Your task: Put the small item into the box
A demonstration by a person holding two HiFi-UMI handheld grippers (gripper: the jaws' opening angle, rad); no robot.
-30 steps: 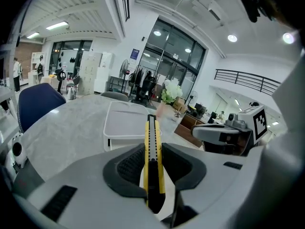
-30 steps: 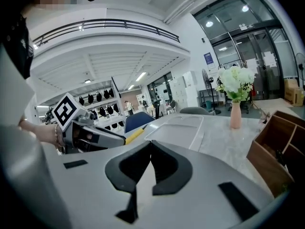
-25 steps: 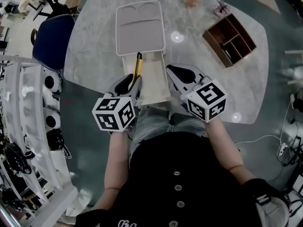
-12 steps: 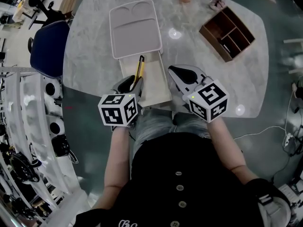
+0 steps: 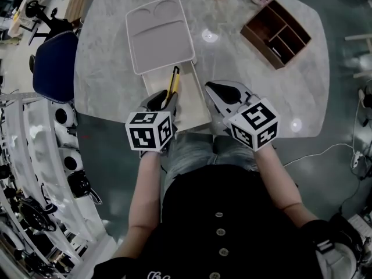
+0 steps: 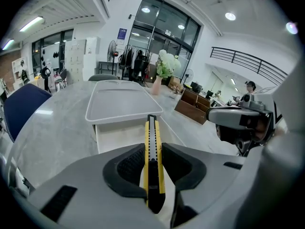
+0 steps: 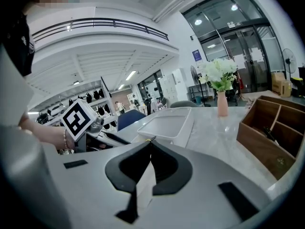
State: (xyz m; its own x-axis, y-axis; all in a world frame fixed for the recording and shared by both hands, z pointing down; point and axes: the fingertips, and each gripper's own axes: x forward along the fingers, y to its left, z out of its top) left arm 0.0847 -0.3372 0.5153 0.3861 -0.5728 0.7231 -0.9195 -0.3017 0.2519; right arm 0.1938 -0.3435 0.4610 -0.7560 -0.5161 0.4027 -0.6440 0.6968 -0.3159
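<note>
A yellow and black utility knife (image 5: pixel 172 81) is clamped between the jaws of my left gripper (image 5: pixel 165 101). It points away from me over the open part of a pale box (image 5: pixel 193 100) at the table's near edge. The box's grey lid (image 5: pixel 160 36) is slid back over its far half. In the left gripper view the knife (image 6: pixel 151 128) runs straight out from the left gripper (image 6: pixel 153 149) toward the box (image 6: pixel 119 137). My right gripper (image 5: pixel 213 89) hovers at the box's right wall. Its tips meet in the right gripper view, with the right gripper (image 7: pixel 150 142) showing nothing between them.
A brown wooden organizer (image 5: pixel 278 32) with compartments stands at the far right of the marble table (image 5: pixel 104 80). A vase with flowers (image 7: pixel 221 99) is at the back. A blue chair (image 5: pixel 52 68) stands left of the table, with shelving along the left.
My left gripper has come down a little over the open box with the knife still in it. The right gripper has sunk slightly beside the box.
</note>
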